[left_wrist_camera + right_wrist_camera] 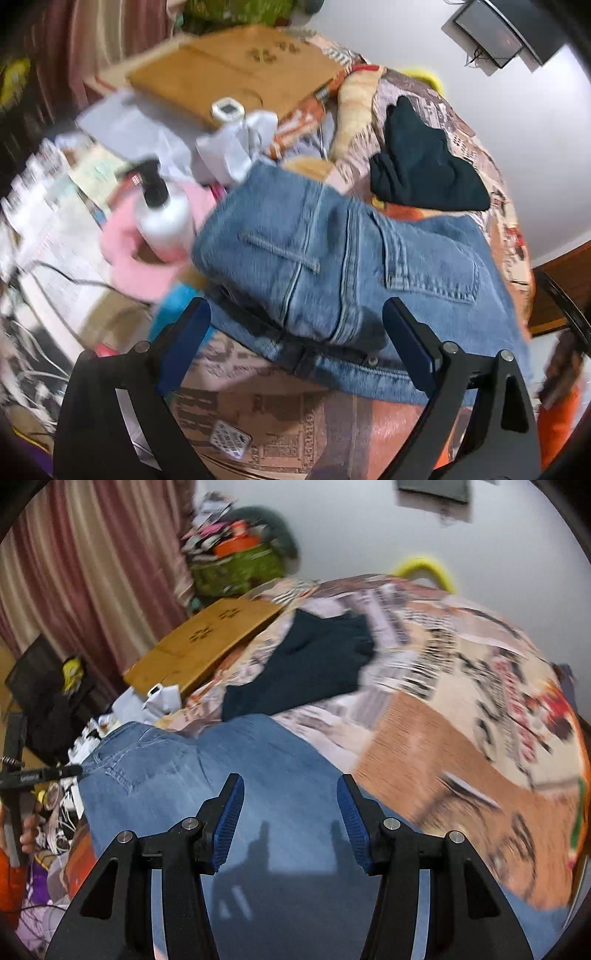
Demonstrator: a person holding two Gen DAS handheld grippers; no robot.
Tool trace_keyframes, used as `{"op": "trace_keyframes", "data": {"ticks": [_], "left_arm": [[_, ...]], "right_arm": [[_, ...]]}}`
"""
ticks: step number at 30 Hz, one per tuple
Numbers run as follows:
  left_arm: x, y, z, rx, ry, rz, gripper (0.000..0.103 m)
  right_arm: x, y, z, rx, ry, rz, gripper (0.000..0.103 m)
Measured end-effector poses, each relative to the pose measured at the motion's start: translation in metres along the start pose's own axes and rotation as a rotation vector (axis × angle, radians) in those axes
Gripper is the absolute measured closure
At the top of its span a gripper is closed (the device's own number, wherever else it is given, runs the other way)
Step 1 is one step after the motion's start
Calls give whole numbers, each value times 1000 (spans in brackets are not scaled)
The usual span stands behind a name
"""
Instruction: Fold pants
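Note:
Blue denim pants (332,266) lie on a bed with a newspaper-print cover (280,406), seat side up with a back pocket showing. My left gripper (295,332) is open, its fingers astride the waistband end, holding nothing. In the right wrist view the pants (236,775) stretch from the left toward the camera. My right gripper (290,812) is open just above the denim leg and casts its shadow on it. The left gripper (40,775) shows at the far left edge, by the waist end.
A dark folded garment (424,170) lies on the bed beyond the pants; it also shows in the right wrist view (303,664). A white pump bottle (166,218), pink cloth (147,266), wooden board (236,77), papers and cables crowd the left side.

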State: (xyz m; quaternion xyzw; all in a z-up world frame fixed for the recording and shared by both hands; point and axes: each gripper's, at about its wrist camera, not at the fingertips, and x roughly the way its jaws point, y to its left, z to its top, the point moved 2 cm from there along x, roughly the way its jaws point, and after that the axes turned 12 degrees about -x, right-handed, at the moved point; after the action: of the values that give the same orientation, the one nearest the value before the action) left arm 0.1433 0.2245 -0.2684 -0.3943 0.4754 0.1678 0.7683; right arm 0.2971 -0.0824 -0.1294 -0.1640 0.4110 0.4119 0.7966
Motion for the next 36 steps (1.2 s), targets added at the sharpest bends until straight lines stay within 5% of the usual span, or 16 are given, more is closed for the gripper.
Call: {"op": "trace_keyframes", "data": {"ticks": [7,12,15,18,19,25,30,33,35,36], "left_arm": [[29,-3,-2,-59,115,-133,9],[40,-19,6,-29,84,-121,28],[36,-26,7,32,-5,-56,55],[31,-27,6,88,-80,-17,76],[28,-27,4,105,-105,0,91],[7,-22,-11,208,-202,62,92],[26,1,-29,169,-103,49,89],[27,16,-27,97,-73,4,79],[21,25,-23,56,-70,11,50],[18,29,-20,38,-76,14,45]], "right_arm": [[70,-1,34,-3,85,64,54],[105,-9,42,37,143,121,54],[117,-3,41,34,165,178,63],[119,8,35,-42,156,144,70],[119,9,33,-64,153,132,72],[118,18,31,-138,153,43,78],[120,23,33,-167,171,-8,77],[109,27,35,-164,164,-41,75],[97,31,34,-156,157,-53,72],[88,34,32,-161,144,-50,68]]}}
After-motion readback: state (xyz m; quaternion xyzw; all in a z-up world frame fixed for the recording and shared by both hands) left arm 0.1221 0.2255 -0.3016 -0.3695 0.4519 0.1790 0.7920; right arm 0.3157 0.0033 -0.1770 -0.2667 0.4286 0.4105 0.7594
